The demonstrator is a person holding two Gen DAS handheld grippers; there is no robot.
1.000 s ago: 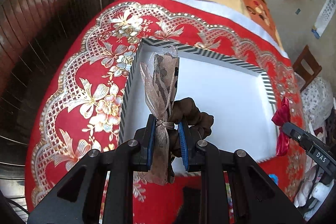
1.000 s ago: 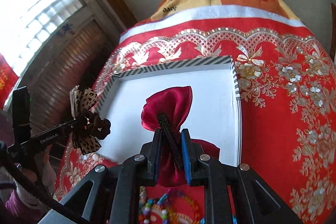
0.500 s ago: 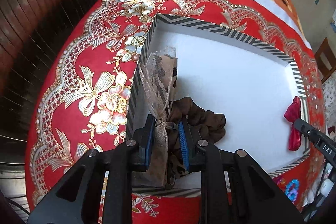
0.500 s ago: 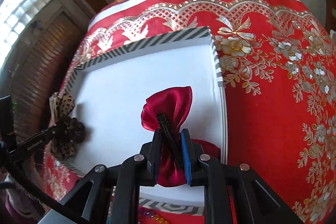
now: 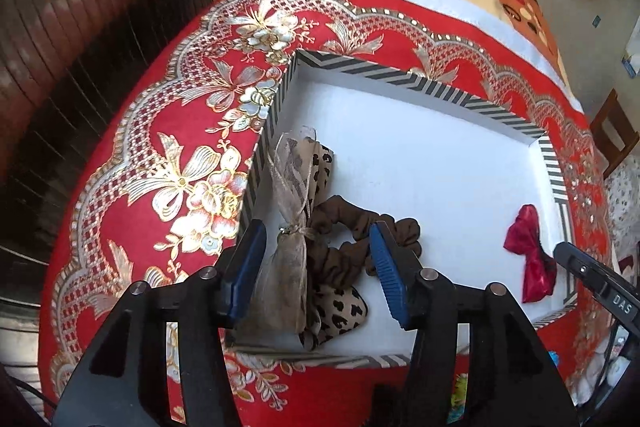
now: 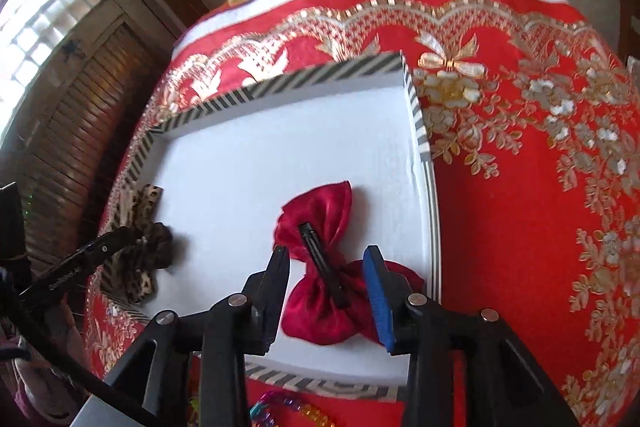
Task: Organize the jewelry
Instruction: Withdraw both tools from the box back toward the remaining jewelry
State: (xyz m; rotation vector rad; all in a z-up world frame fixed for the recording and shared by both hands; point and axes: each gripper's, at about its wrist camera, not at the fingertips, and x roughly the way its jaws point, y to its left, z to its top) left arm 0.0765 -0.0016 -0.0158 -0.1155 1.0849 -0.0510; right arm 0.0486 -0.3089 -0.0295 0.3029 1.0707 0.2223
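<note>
- Evidently, the release step is in hand: the leopard-print scrunchie bow (image 5: 316, 255) is laid in the striped tray (image 5: 400, 75) by its left wall, between the opening jaws of the left gripper (image 5: 316, 267), no longer pinched.
- The red satin bow clip (image 6: 324, 267) is set near the tray's right wall, the right gripper (image 6: 328, 279) opening around it, pads clear.
- Next, both grippers should be lifted straight off without snagging fabric; beads (image 6: 288, 411) below the tray are judged likely next.

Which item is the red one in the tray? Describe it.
On the red floral tablecloth sits a white tray with a black-striped rim. Near its right edge lies a shiny crimson satin bow with a black clip across its knot, unlike the brown leopard-print scrunchie opposite.
</note>
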